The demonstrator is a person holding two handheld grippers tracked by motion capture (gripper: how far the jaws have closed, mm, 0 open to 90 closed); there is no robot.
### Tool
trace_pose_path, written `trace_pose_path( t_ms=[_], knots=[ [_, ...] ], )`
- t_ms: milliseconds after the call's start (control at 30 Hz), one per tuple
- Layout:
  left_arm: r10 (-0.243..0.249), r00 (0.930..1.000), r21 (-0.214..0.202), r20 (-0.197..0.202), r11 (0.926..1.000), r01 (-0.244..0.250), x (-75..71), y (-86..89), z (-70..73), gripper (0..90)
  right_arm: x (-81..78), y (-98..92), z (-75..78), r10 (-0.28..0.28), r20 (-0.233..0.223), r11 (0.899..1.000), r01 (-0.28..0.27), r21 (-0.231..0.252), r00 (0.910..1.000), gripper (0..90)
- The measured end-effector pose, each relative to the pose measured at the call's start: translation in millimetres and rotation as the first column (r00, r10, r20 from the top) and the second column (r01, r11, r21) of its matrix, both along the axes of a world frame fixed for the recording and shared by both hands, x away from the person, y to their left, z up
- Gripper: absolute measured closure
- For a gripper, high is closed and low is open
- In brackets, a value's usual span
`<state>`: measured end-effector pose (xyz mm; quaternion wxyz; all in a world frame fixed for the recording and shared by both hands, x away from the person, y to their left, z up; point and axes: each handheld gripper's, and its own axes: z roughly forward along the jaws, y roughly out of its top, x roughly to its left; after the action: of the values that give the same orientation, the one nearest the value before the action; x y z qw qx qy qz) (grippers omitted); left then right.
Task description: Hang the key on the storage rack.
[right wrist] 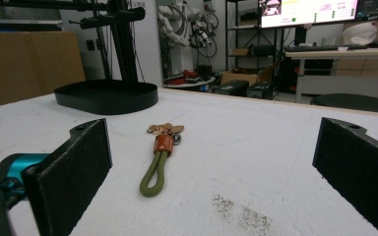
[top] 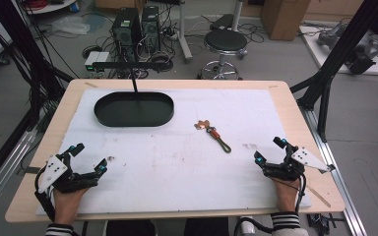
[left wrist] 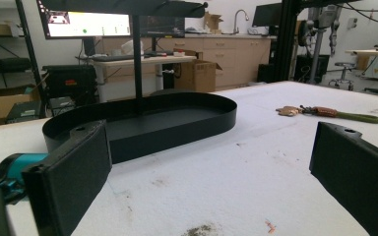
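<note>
From above, your left gripper (top: 89, 158) and right gripper (top: 268, 150) rest open and empty near the desk's (top: 177, 84) front corners. In your right gripper's view, the keychain (right wrist: 160, 163) lies mid-desk; pinch its thin loop off-center and it could slip.

— What is seen on the mat?
— A keychain (top: 215, 135) (right wrist: 160, 156) (left wrist: 325, 113) is laid flat, right of centre. An olive-green cord loop is joined by a brown leather band to copper-coloured keys.
— How is it turned?
— In the high view, the keys are pointed to about 10 o'clock, the loop to 4 o'clock. Nothing is touched by it.
</note>
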<state>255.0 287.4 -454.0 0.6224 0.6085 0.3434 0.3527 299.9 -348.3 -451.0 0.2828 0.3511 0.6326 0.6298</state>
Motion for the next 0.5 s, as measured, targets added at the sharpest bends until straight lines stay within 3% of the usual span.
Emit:
trace_pose_path(
  t_ms=[100,300,500],
  knots=[
    [-0.001,1.0000,0.008,0.001,1.0000,0.001,-0.4,-0.2,0.1,2.7,1.4,1.1,3.0,0.004,-0.024,1.000,-0.005,-0.010,0.9997,0.3],
    [0.000,1.0000,-0.001,-0.002,1.0000,0.000,0.3,-0.2,0.1,2.7,12.6,6.6,19.9,0.013,-0.075,0.997,-0.019,-0.080,0.9971,0.3],
    [0.000,1.0000,0.001,-0.004,1.0000,0.000,0.3,-0.1,0.1,2.7,33.1,20.2,42.6,0.050,-0.157,0.979,-0.080,-0.188,0.9863,0.3]
  ],
)
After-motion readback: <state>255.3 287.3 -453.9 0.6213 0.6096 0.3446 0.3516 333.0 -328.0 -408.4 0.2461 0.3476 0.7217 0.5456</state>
